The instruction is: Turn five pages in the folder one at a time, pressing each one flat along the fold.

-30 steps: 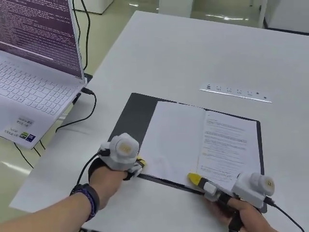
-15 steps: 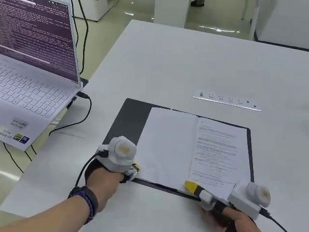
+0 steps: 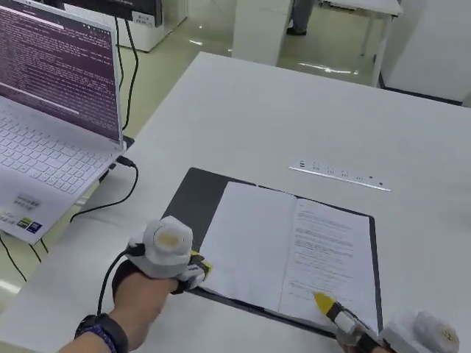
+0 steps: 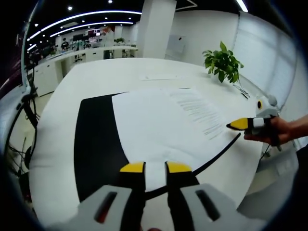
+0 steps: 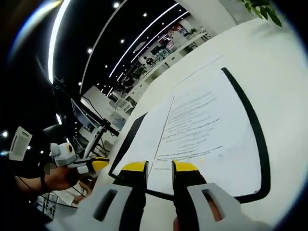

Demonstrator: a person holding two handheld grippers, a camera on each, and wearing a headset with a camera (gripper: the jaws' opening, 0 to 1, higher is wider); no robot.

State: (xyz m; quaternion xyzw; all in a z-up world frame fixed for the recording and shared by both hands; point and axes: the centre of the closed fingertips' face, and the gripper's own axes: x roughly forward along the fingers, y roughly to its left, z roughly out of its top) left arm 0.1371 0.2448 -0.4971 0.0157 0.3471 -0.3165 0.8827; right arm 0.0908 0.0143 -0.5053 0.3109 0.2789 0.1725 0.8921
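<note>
Right gripper slid off the fold; jaws slightly parted, empty (left gripper likewise).

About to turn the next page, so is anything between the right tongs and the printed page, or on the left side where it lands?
Nothing visible. The right tongs sit at the printed page's bottom edge; the blank left page is bare except the left tongs at its corner.
</note>
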